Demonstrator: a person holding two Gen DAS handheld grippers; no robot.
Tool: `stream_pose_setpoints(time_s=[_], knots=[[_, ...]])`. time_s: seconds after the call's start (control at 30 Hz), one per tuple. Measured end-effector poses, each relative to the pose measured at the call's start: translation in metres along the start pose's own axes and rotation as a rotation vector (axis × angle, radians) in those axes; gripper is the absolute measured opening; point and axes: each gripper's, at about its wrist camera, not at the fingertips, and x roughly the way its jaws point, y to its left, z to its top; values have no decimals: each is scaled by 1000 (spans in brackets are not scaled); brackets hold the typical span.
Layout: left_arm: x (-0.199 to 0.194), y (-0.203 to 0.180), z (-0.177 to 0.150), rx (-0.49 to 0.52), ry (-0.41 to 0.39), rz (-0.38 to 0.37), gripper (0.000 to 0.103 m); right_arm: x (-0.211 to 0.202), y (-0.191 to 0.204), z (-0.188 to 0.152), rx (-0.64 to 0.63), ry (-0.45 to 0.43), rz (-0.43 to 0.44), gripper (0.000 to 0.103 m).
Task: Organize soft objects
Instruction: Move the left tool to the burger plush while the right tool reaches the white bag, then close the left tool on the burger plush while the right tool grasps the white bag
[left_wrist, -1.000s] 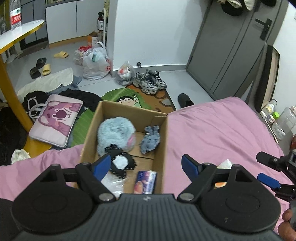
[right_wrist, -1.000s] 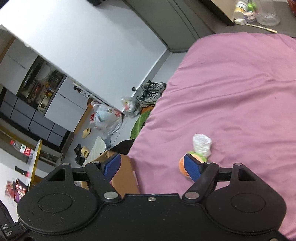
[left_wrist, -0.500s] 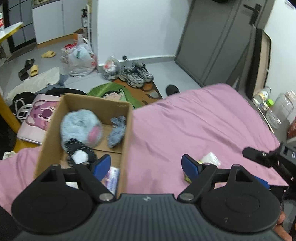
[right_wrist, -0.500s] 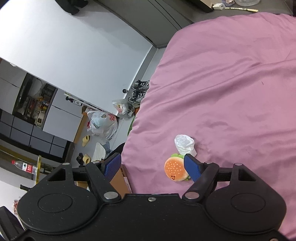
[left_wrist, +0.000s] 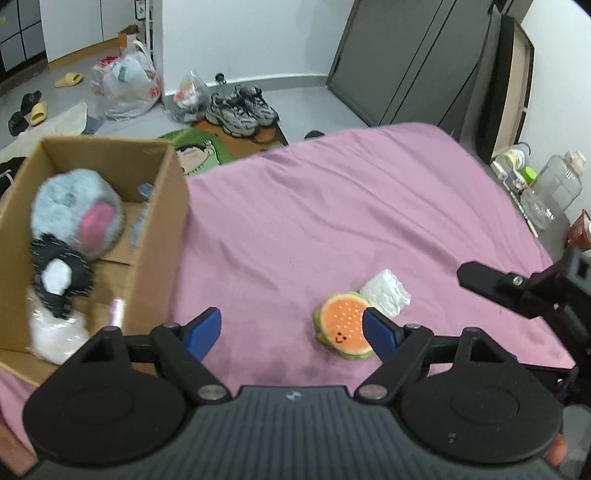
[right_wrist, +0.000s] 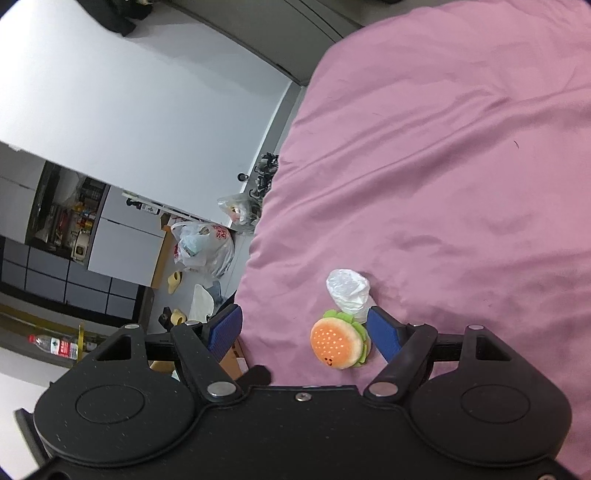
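While the burger plush (left_wrist: 345, 328) lies on the pink bed (left_wrist: 332, 221), touching a white wrapped bundle (left_wrist: 386, 291), both the left hand-held gripper (left_wrist: 291, 330) and right hand-held gripper (right_wrist: 304, 330) hover over it, jaws apart and empty. Left of it on the bed stands a cardboard box (left_wrist: 155, 236) of soft toys.

We see even, soft indoor light in both views, bright on the white wall (left_wrist: 240, 33) and flat on the pink bedsheet (left_wrist: 351, 206), with no hard glare. Faint shadows lie under the burger plush (left_wrist: 345, 328). In the left wrist view the cardboard box (left_wrist: 162, 221) and its contents are smeared by motion blur. Fisheye distortion bends the door (left_wrist: 399, 62) and wall edges in both pictures, which are otherwise sharp.
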Motion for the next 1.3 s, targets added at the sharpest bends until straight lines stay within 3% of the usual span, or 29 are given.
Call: stream_pose_setpoints(time_s=[0.6,0.67,0.77,0.83,0.9,1.17,1.23,1.27,1.3], knots=[[81,-23,-10,-22,105,-58,77,45,-23,13,49,86,-17,71],[85,-25,-9,-17,100,-54,73,50,-25,13,55,93,-22,71],[87,-26,-9,-36,89,-92,56,59,-27,15,61,100,-30,71],[88,-24,-7,-52,91,-125,37,62,-25,16,51,99,-27,71],[87,-23,-6,-67,98,-134,32,65,-24,16,47,100,-29,71],[74,-10,-3,-74,91,-138,27,75,-21,11,8,118,-98,70],[70,-4,-2,-85,86,-133,27,77,-17,7,-23,118,-122,64],[67,-2,-2,-89,86,-131,27,79,-15,6,-39,119,-139,50],[64,0,-2,-92,83,-133,27,78,-14,4,-50,121,-145,50]])
